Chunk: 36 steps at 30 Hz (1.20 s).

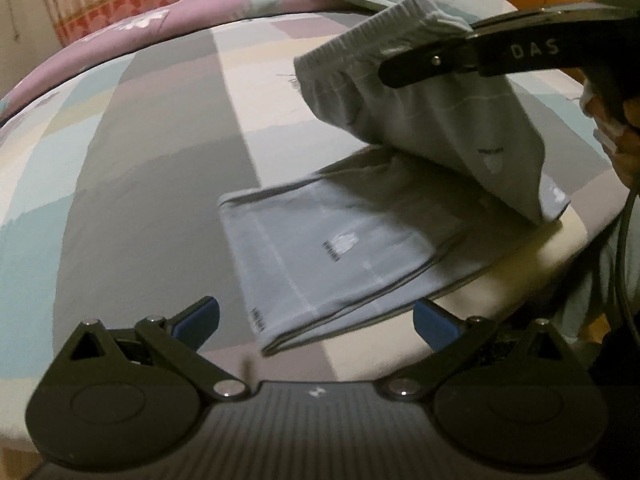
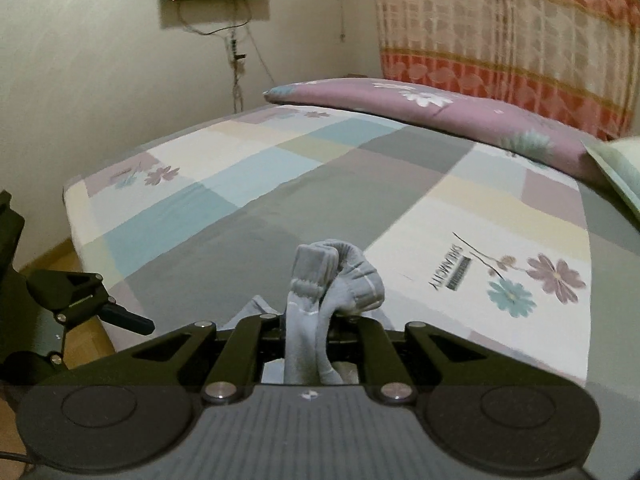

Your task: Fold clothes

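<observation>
Pale grey-blue shorts [image 1: 340, 240] with thin white lines and small dark print. Patchwork bedsheet [image 2: 320, 184] in grey, teal, cream and mauve, with purple and teal flowers. Mauve floral pillow [image 2: 440, 108]. Cream-and-orange patterned curtain [image 2: 500, 28]. Black grippers with blue pads [image 1: 434, 322].

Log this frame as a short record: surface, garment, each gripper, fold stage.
surface: bed with patchwork sheet
garment: grey shorts, lower part flat on the bed, waistband end lifted
right gripper: shut on the waistband, holding it above the flat part
left gripper: open, empty, at the garment's near edge
fold stage: mid-fold, not laid down
</observation>
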Each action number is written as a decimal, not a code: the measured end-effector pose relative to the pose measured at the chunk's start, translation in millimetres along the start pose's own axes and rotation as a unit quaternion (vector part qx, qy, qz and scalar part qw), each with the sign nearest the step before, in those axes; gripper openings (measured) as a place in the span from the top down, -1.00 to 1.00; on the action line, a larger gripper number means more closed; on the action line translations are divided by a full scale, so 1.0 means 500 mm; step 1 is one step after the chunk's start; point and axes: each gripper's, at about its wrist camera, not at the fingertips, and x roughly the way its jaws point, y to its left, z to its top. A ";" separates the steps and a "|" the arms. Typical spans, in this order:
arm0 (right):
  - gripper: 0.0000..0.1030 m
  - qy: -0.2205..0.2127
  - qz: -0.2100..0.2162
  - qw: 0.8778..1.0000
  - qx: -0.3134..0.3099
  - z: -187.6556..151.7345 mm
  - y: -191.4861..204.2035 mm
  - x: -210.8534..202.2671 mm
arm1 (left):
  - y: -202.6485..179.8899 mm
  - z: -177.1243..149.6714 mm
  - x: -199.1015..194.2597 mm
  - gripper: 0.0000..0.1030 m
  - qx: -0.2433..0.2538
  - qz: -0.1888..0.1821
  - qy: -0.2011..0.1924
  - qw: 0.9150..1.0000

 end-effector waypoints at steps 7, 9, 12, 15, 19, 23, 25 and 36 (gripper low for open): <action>0.77 -0.010 -0.025 0.997 -0.076 0.006 0.082 0.026 | 0.035 -0.031 -0.017 -0.98 -0.028 0.020 0.002 0.999; 0.77 -0.006 -0.030 0.995 -0.096 0.000 0.102 0.039 | 0.046 -0.040 -0.019 -0.98 -0.037 0.025 0.004 0.999; 0.77 0.006 -0.035 0.991 -0.127 -0.013 0.131 0.064 | 0.061 -0.054 -0.017 -0.98 -0.050 0.034 0.008 0.998; 0.77 0.023 -0.039 0.987 -0.154 -0.032 0.157 0.094 | 0.074 -0.070 -0.015 -0.98 -0.067 0.039 0.013 0.997; 0.77 0.044 -0.038 0.983 -0.175 -0.053 0.178 0.137 | 0.088 -0.087 -0.016 -0.98 -0.085 0.045 0.016 0.995; 0.70 0.060 -0.036 0.981 -0.184 -0.069 0.192 0.177 | 0.093 -0.093 -0.016 -0.98 -0.092 0.048 0.017 0.994; 0.58 0.072 -0.027 0.981 -0.180 -0.075 0.194 0.195 | 0.093 -0.093 -0.016 -0.98 -0.094 0.048 0.017 0.994; -0.41 0.098 0.151 0.982 -0.064 -0.058 0.074 0.108 | 0.082 -0.077 -0.021 -0.98 -0.093 0.051 0.011 0.994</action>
